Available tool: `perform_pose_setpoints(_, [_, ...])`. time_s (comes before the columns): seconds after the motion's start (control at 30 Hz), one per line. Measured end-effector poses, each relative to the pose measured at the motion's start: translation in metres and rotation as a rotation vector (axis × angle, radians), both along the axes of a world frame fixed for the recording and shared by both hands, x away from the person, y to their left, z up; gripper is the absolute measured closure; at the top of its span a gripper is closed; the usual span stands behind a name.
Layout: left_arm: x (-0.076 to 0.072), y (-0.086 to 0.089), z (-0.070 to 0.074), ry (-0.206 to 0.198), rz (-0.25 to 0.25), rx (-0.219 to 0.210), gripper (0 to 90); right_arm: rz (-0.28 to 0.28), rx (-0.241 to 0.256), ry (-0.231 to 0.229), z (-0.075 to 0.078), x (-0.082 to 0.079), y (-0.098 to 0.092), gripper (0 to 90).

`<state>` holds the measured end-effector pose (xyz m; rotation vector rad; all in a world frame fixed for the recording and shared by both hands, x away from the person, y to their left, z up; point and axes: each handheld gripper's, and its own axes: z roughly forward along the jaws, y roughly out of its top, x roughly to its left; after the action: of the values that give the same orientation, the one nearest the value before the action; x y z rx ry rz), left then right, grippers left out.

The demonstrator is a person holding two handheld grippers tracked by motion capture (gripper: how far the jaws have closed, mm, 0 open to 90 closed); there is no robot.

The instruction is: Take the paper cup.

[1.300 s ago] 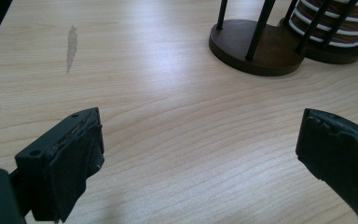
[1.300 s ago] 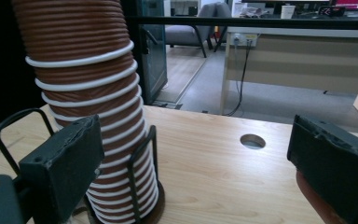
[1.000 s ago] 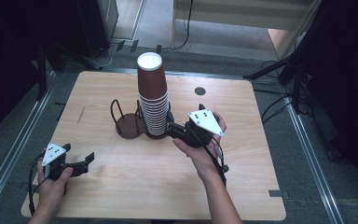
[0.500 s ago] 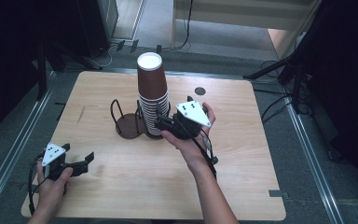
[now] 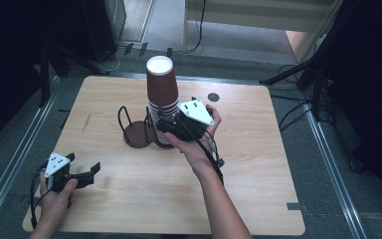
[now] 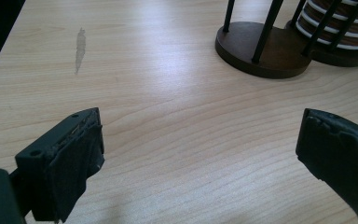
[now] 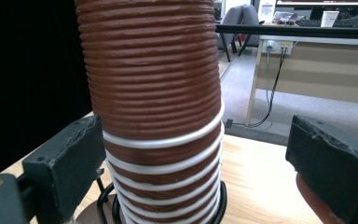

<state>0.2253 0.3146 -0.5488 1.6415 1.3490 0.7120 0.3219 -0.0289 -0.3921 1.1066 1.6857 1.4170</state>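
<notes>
Bottom left of the high view: left gripper (image 5: 82, 175) parked on the table (image 5: 258, 189), jaws spread wide over bare wood, pinching nothing. Fine to leave idling there for now.

Middle of the frame: right gripper (image 5: 165, 127) up against the stack of brown cups (image 5: 161, 99), jaws apart and straddling it, one pad on each side, not pinching yet. In the right gripper view the stack sits left of centre between the pads, nearly touching the left one, with a clear gap to the right.

Probably best to centre first, then pick the height: close just under the top cup's white rim (image 7: 168, 140), not lower. Squeeze gently, ribbed paper crushes easily. Lift straight up so the wire holder (image 5: 140, 130) doesn't tip.

Farther back, upper part of the frame: just floor and cables.
</notes>
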Motion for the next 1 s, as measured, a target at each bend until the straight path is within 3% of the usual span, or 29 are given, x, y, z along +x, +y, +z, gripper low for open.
perform_pose_setpoints(0.57, [0.001,-0.001,0.0,0.008,-0.012,-0.003,1.5,0.012,0.011,-0.005,0.01,0.014,0.019,6.4])
perform_pose_setpoints(1.0, [0.001,-0.001,-0.001,0.01,-0.011,-0.007,1.5,0.003,0.006,-0.003,0.01,0.029,0.035,6.3])
